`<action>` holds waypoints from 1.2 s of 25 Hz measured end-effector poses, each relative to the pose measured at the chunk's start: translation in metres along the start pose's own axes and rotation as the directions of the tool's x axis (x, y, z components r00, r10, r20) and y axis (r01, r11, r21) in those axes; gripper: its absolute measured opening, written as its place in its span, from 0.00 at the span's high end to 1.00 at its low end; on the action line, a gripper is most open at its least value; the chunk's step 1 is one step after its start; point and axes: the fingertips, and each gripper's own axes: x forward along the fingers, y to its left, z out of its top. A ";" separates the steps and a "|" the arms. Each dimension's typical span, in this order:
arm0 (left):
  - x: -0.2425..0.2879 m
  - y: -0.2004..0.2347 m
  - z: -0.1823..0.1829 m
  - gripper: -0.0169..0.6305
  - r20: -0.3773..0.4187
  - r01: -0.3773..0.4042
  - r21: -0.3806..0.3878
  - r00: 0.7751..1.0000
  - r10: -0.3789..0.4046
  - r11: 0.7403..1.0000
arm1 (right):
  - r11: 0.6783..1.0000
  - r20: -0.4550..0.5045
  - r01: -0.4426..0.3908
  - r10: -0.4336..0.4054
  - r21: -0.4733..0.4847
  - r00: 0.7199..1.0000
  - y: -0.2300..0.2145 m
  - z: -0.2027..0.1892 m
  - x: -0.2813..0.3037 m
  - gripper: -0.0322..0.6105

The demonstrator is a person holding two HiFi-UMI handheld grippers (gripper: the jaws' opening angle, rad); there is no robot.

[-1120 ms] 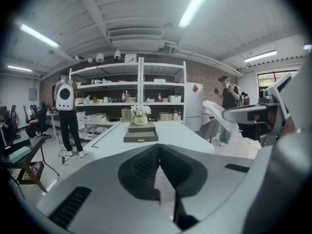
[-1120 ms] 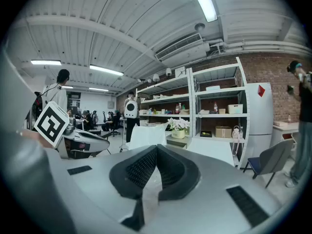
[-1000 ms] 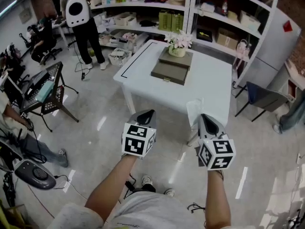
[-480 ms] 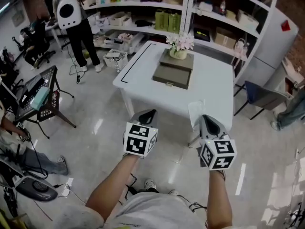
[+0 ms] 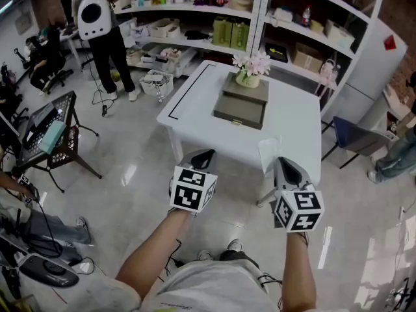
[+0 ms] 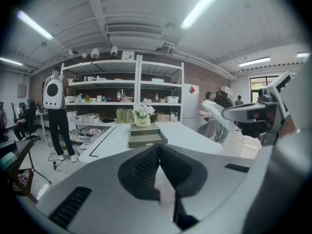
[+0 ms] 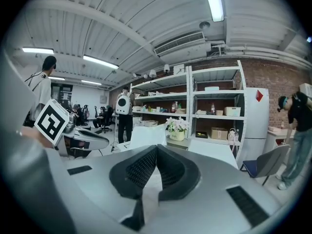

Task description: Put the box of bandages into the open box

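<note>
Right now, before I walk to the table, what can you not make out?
- Box of bandages: no view shows anything I can identify as it.
- Grey box near the flower pot: too small in head view to tell open or closed.
- Items on the shelves: too far and small everywhere to name.

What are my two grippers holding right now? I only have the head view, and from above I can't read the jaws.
Observer: The left gripper holds nothing. Its own view shows the jaws closed together with nothing between them.
Operator: And the right one?
Observer: Same. The right gripper has its jaws together and empty, and it looks toward the flower pot on the table.
Operator: Who is by the fridge? I only see legs.
Observer: The right gripper view shows a person in a dark top bending forward beside the white fridge.
</note>
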 end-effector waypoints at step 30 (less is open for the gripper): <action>0.148 0.056 0.031 0.97 -0.082 -0.076 0.005 0.994 0.076 0.997 | 0.996 -0.018 -0.061 0.062 0.069 0.998 -0.112 0.004 0.154 0.94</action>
